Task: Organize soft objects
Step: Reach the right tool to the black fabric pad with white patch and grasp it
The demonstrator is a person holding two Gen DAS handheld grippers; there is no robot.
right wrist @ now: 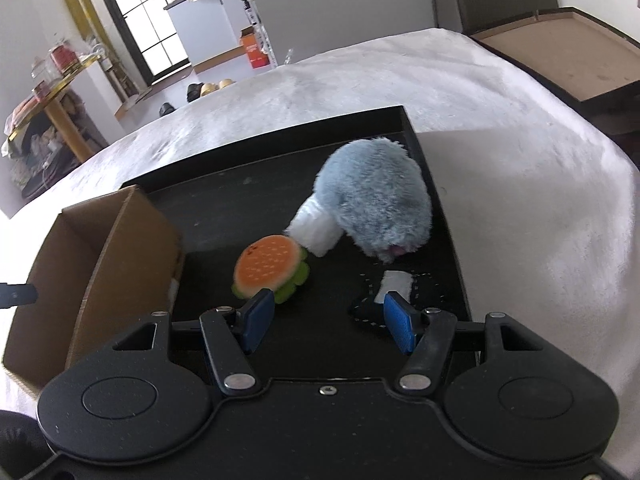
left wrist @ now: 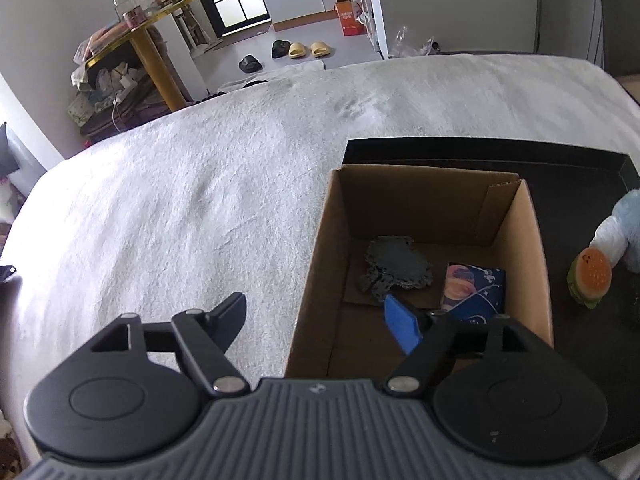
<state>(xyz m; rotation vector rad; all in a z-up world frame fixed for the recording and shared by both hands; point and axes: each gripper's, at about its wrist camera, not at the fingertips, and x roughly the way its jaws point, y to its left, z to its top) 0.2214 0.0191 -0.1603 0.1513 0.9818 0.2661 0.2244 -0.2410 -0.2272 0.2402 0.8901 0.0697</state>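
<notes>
Currently the hamburger plush (right wrist: 270,268) lies on the black tray (right wrist: 452,216), just beside the cardboard box (right wrist: 120,240). Right gripper (right wrist: 328,322): jaws apart, empty; centre them over the plush, then close. Left gripper (left wrist: 320,320): spread, empty, at the box rim.

Open brown cardboard box (left wrist: 516,248) on black tray (right wrist: 240,200) holds dark grey crocheted mat (left wrist: 394,270) & blue space-print pouch (left wrist: 476,288). Beside box: plush hamburger (right wrist: 270,268), touching fluffy grey-blue soft toy (right wrist: 376,208).
</notes>
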